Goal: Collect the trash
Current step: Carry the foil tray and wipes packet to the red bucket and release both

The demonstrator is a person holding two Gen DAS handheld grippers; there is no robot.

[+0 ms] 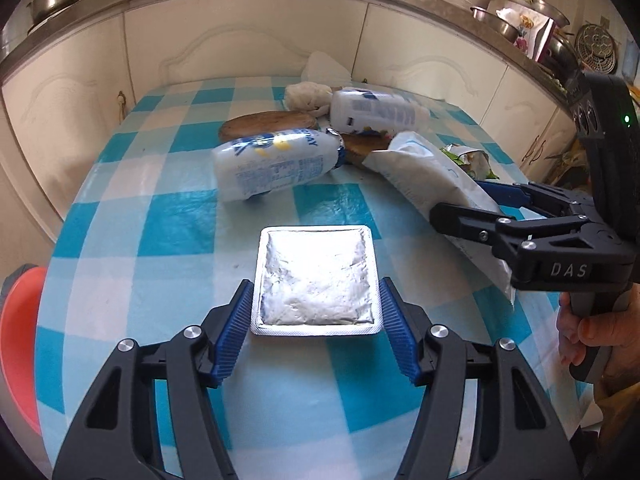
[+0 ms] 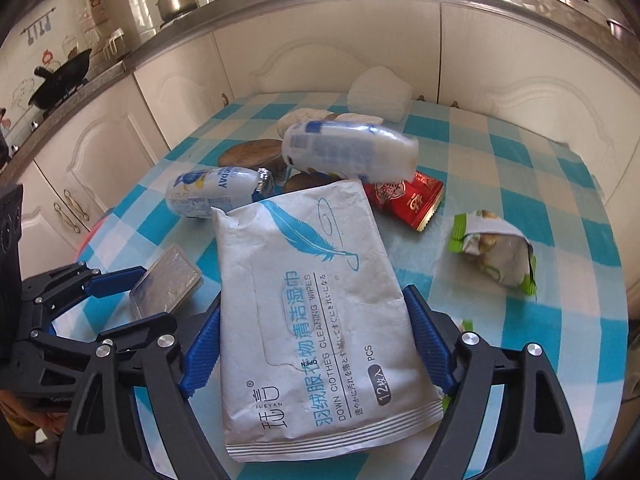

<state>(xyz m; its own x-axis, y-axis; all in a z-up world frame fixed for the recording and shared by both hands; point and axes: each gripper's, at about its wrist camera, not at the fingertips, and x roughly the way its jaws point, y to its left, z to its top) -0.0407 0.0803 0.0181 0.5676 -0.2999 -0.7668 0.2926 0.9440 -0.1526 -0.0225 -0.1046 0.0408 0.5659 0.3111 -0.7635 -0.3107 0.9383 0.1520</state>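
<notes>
Left gripper (image 1: 316, 316) has its blue pads (image 1: 234, 332) pressed on both side rims of the foil tray (image 1: 316, 280), so it's holding that, low over the checked tablecloth (image 1: 168, 232) near the front edge. Right gripper (image 2: 316, 344) straddles the wet-wipes pack (image 2: 308, 300); the pack lies btwn the fingers w/ pads at its edges, but whether they're actually squeezing yet I can't tell. No earlier view, so no word on motion. Other trash sits further back: two white bottles (image 1: 276, 164) (image 1: 376, 110), a red wrapper (image 2: 408, 200), a green snack bag (image 2: 496, 252). To do this well, IMO: keep the tray level so the thin rim doesn't buckle or slip, and pinch the soft pack near its middle, firm enough that it doesn't sag out. Lift both straight up, clear of the bottles, before carrying. Red bin-like thing (image 1: 18, 344) shows at the table's left edge, prob. the drop spot.
</notes>
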